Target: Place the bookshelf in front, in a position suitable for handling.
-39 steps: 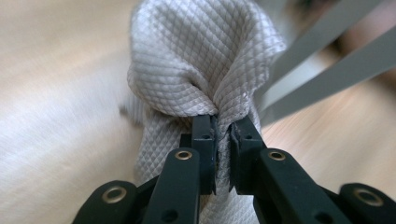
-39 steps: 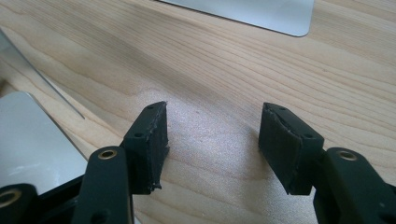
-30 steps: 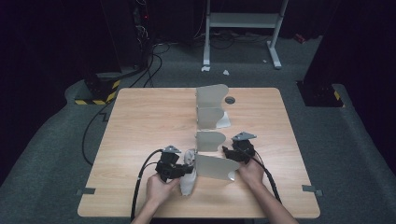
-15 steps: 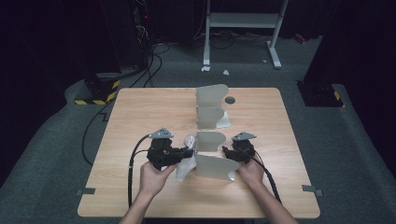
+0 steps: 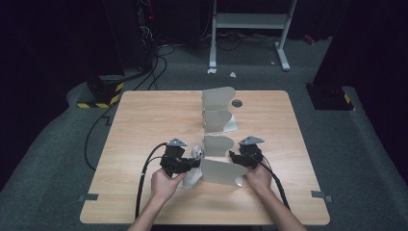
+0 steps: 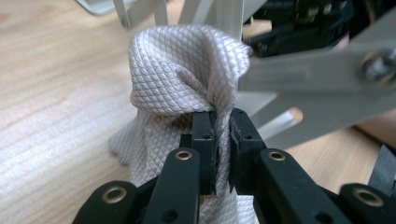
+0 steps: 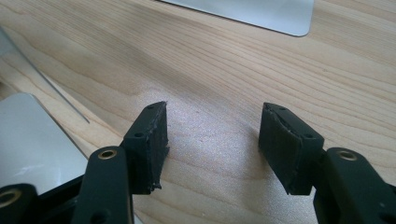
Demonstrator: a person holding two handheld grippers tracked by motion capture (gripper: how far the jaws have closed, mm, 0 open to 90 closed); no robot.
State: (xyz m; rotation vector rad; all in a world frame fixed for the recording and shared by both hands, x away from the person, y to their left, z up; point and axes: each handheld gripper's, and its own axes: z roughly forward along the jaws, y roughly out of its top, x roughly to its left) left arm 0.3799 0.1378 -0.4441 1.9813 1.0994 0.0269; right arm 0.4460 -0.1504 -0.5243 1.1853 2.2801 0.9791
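Left gripper [image 6: 222, 140] clamped on pale grey diamond-quilted cloth [image 6: 182, 79], bunched beside grey sheet-metal fin rack [image 5: 219, 168] at near table edge, right gripper [image 7: 212, 140] jaws apart, empty, over light wood-grain tabletop [image 5: 144, 125], dark carpeted room.

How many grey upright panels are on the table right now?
4: far panel near the table's far edge, second panel just behind it, third panel mid-table, nearest panel between both tools. Overlap may hide more.
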